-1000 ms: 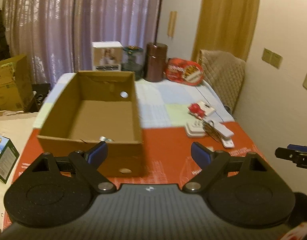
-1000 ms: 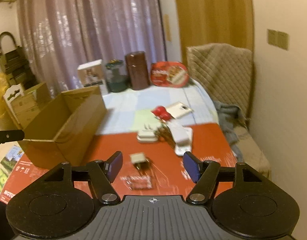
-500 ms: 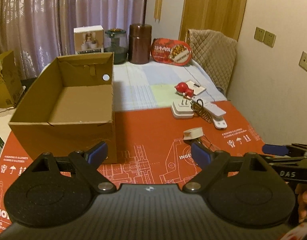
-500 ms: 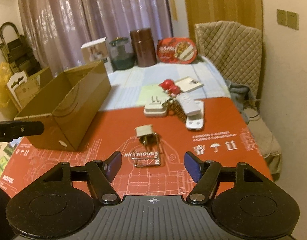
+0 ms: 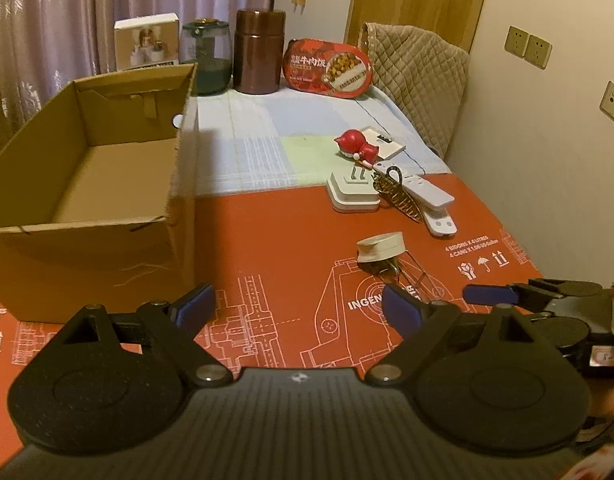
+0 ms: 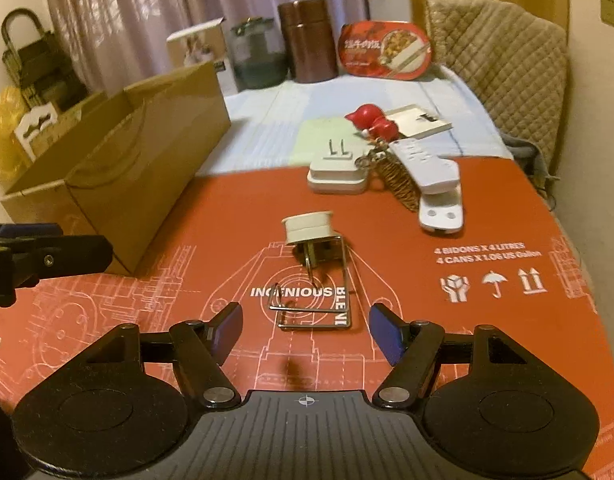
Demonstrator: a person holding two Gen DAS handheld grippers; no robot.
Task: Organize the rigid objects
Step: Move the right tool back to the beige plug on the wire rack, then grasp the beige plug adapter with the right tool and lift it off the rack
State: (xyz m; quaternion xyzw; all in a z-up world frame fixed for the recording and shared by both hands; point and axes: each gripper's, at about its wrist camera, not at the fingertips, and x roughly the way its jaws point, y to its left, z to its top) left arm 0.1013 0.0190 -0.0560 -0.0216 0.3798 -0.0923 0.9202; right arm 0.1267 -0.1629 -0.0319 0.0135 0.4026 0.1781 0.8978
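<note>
Since the cardboard box (image 5: 83,184) at the table's left edge looks empty as far as I can see, I'd say sorting has barely started. Everything's loose on the red mat (image 6: 487,320): cream plug adapter (image 6: 309,231) mid-mat, white charger (image 6: 339,174), remote (image 6: 425,164) and red figurine (image 6: 373,120) toward the far right. Right gripper (image 6: 306,330) is wide open, empty, hovering by the wire clip (image 6: 313,304). Left gripper (image 5: 297,308) is also wide open, holding nothing.

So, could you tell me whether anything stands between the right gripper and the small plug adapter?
Only a wire frame: it lies flat on the red mat, between the open right gripper and the adapter, reaching the adapter's prongs. Nothing else intervenes.
</note>
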